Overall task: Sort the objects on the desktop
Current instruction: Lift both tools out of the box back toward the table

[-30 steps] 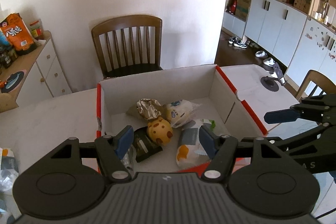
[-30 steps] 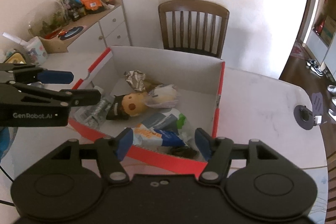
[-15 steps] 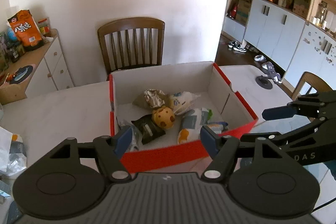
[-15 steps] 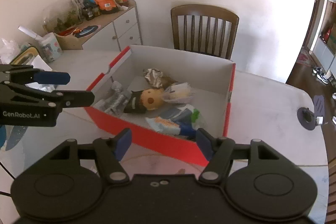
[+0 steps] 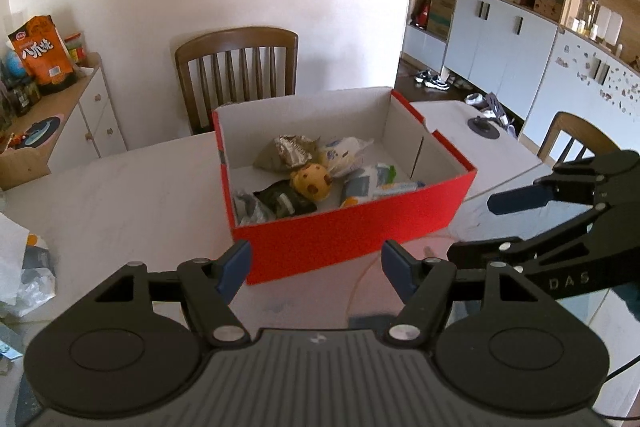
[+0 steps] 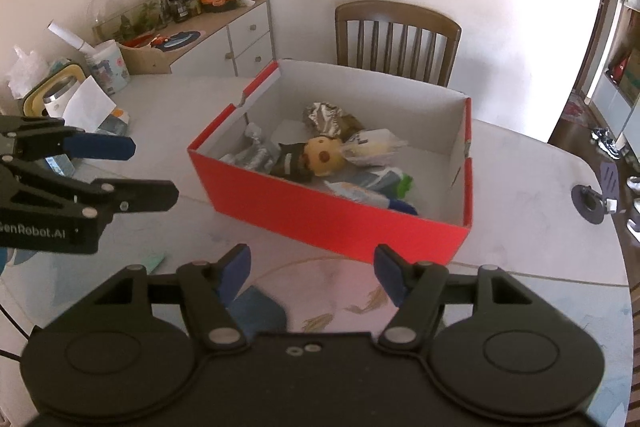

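Table [image 5: 120,187] of pale marble fills most of both views, with a wooden chair [image 5: 240,67] pushed in at its far side and a white sideboard [image 5: 88,115] against the wall. On the table stands a red cardboard box [image 5: 360,223], white inside and open at the top, and all the sorted things lie on its floor. A crumpled foil wrapper [image 5: 292,147] sits toward the far wall, with a clear bag of something pale [image 5: 344,155] beside it. A yellow spotted toy [image 5: 312,179] rests in the middle, touching a dark packet [image 5: 284,201]. A white and blue pouch [image 5: 372,183] lies along the near wall (its label is too small to read).

The left gripper [image 5: 316,263] hovers over the table just short of the box, its blue-tipped fingers [image 5: 236,263] spread wide with nothing between them. The right gripper [image 6: 312,267] hangs beside it at the box's other near corner, fingers likewise spread apart and empty. Some loose wrappers [image 5: 28,267] lie at the table's left edge, well apart from the box.
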### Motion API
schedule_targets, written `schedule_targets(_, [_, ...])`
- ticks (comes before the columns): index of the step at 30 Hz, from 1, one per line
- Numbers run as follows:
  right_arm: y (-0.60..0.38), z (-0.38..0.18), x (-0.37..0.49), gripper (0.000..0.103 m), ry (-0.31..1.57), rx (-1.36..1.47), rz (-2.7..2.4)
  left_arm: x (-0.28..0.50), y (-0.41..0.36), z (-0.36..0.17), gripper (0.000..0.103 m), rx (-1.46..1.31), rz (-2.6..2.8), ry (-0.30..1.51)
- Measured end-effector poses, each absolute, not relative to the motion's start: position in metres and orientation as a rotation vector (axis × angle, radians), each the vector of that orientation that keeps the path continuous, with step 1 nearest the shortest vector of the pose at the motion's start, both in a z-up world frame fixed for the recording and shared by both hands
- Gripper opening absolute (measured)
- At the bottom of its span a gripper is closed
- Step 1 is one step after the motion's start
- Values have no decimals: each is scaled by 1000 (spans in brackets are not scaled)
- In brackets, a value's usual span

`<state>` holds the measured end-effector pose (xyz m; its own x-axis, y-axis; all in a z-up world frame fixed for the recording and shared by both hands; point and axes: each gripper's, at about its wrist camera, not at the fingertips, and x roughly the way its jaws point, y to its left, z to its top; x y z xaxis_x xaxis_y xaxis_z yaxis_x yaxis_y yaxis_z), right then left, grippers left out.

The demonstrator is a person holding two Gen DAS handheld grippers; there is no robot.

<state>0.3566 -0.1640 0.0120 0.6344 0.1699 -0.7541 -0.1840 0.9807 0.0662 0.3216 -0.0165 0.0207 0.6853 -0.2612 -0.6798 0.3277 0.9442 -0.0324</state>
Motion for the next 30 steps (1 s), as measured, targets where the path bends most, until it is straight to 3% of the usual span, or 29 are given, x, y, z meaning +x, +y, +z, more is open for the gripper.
schedule_targets(5, [-149, 6, 349, 69, 868, -12, 192, 307, -3, 10, 76, 115, -345, 747])
schedule_targets(7, [-143, 4, 346, 78, 863, -11, 186, 302, 3, 5, 78, 113, -353, 750])
schedule_targets(14, [-125, -4, 337, 79, 858, -5, 168, 290, 19, -17, 83, 106, -381, 778])
schedule_targets(17, [-119, -10, 336, 80, 867, 8, 151, 286, 26, -27, 91, 106, -393, 787])
schedule_targets(19, [-114, -14, 336, 80, 871, 14, 140, 284, 29, -34, 102, 111, -393, 786])
schedule_targets(30, [-98, -44, 336, 81, 916, 79, 94, 280, 43, -74, 103, 100, -382, 822])
